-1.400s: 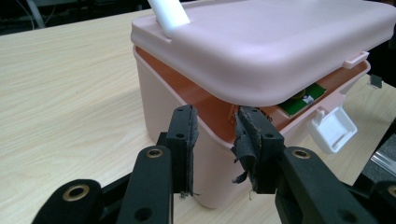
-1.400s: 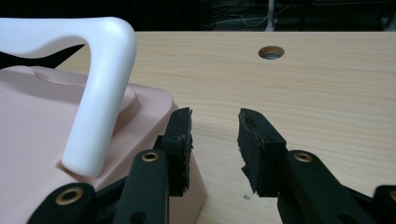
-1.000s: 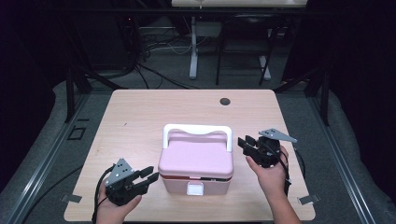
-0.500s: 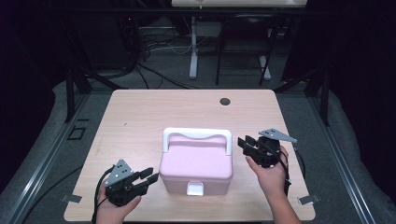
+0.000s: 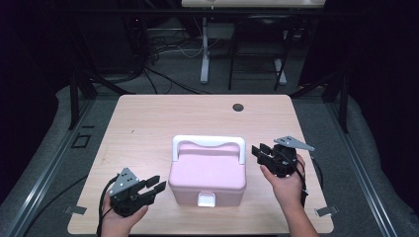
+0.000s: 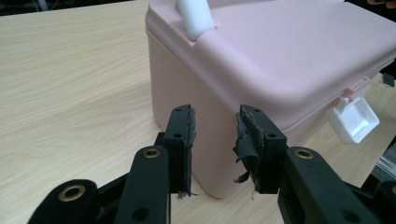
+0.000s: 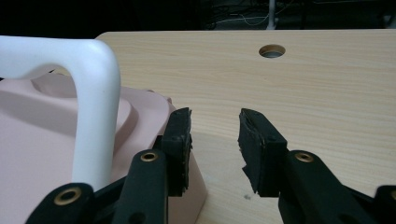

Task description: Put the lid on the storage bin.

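While its lid sits shut, pink box (image 5: pixel 207 173) on table (image 5: pixel 148 123), both hand-held grippers flanking it, jaws apart, empty.

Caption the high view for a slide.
Two open hand-held grippers, left and right, flank a closed pink box on a wooden table.

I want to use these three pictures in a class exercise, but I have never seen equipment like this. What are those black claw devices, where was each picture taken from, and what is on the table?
A person sits at a wooden table and holds a handheld tool in each hand: the left gripper and the right gripper. Each has two black jaws, and both are open and hold nothing.

The high view comes from a fixed camera above the table. The two gripper views come from small cameras riding on each tool, looking along its jaws.

On the table stands a closed pink box with a white handle and a white front latch. The grippers sit on either side of it. A round hole is in the table's far part.
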`<state>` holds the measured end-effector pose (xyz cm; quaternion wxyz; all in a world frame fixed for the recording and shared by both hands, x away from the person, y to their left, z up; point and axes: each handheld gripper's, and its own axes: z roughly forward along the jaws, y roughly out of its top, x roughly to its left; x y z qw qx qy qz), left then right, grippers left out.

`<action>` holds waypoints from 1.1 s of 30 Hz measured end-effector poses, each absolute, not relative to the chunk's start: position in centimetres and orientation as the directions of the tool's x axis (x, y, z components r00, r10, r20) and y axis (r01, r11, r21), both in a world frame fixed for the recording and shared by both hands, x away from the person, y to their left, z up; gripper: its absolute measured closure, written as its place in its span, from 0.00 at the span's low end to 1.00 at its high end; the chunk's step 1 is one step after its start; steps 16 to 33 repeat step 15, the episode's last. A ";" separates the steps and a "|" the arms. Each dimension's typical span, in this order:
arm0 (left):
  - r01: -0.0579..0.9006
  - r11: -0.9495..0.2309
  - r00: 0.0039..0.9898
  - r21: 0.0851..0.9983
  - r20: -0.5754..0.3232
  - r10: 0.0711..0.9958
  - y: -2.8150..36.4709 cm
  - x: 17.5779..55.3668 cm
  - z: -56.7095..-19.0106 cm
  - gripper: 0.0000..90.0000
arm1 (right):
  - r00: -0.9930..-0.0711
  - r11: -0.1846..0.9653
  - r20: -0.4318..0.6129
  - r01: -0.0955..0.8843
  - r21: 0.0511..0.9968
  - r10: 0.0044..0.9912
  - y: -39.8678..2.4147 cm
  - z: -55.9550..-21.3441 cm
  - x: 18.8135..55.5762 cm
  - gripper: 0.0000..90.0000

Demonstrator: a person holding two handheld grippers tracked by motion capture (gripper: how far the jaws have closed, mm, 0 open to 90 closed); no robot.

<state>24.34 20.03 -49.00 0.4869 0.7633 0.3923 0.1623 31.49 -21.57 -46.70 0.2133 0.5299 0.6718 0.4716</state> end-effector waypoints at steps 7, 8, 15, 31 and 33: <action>0.457 -0.201 0.615 0.866 -0.144 0.775 20.8 24.8 -49.7 0.69 | -0.346 -0.012 0.218 0.510 0.860 0.912 -21.7 -46.8 31.6 0.67; 0.457 -0.201 0.615 0.866 -0.144 0.775 20.8 24.8 -49.7 0.68 | -0.346 -0.012 0.218 0.510 0.860 0.912 -21.7 -46.8 31.6 0.67; 0.471 -0.200 0.603 0.859 -0.148 0.784 20.9 25.0 -50.4 0.64 | -0.362 -0.020 0.223 0.488 0.873 0.905 -22.2 -46.2 31.4 0.60; 0.471 -0.200 0.603 0.859 -0.148 0.784 20.9 25.0 -50.4 0.64 | -0.362 -0.020 0.223 0.488 0.873 0.905 -22.2 -46.2 31.4 0.60; 0.471 -0.200 0.603 0.859 -0.148 0.784 20.9 25.0 -50.4 0.64 | -0.362 -0.020 0.223 0.488 0.873 0.905 -22.2 -46.2 31.4 0.60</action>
